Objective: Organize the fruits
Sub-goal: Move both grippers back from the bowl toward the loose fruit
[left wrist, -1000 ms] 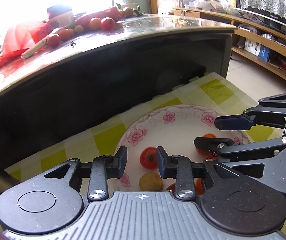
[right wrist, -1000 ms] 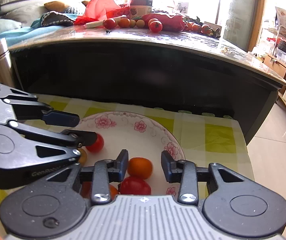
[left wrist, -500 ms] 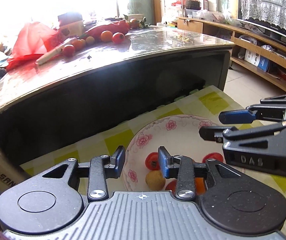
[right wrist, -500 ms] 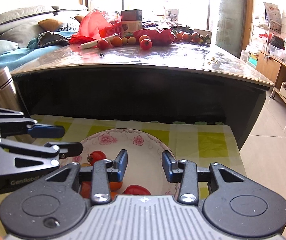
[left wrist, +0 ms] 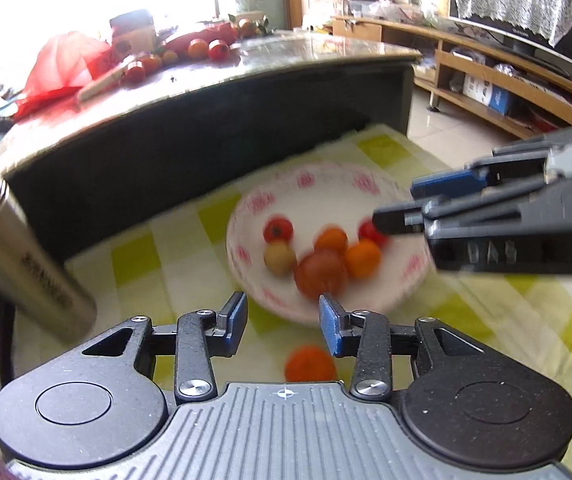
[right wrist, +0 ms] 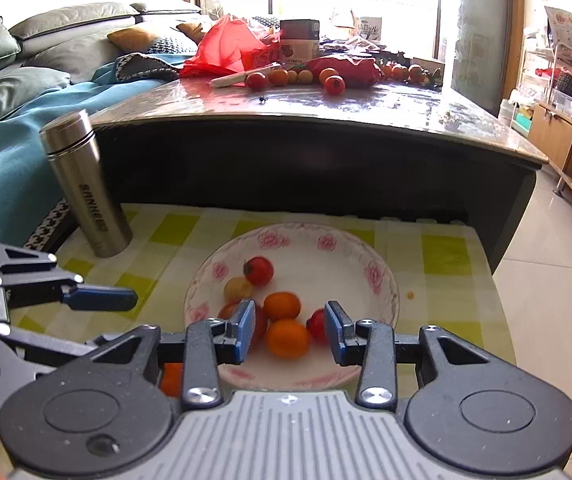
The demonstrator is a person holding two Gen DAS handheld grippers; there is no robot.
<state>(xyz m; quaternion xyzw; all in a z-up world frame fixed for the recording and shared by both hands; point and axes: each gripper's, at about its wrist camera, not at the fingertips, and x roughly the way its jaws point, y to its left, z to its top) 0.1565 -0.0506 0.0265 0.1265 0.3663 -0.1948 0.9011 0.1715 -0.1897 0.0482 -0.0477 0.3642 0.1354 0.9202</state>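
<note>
Sitting on the yellow-checked cloth (right wrist: 442, 248), the floral plate (right wrist: 382, 280) serves as the landmark: its far rim lies near the dark front edge of the big table (right wrist: 326, 168), and bare cloth runs along its right side out to the cloth's edge by the tiled floor (right wrist: 546, 280). Inside the plate lie a red tomato (right wrist: 259, 270), a pale yellow fruit (right wrist: 237, 289), two orange fruits (right wrist: 281, 306), a larger red tomato (left wrist: 321, 273) and a small red one (right wrist: 317, 326) close to the near rim. One orange fruit (left wrist: 310, 364) sits on the cloth just outside the plate's near rim, below the left gripper (left wrist: 282, 320), whose jaws stand apart with nothing between them. The right gripper (right wrist: 290, 330) hangs above the near half of the plate, jaws spread wide and empty. Left of the plate, well apart from it, a steel flask (right wrist: 85, 192) stands at the cloth's far left corner, with free cloth between flask and rim. More fruit (right wrist: 334, 84) lies on the big table beyond the plate.
</note>
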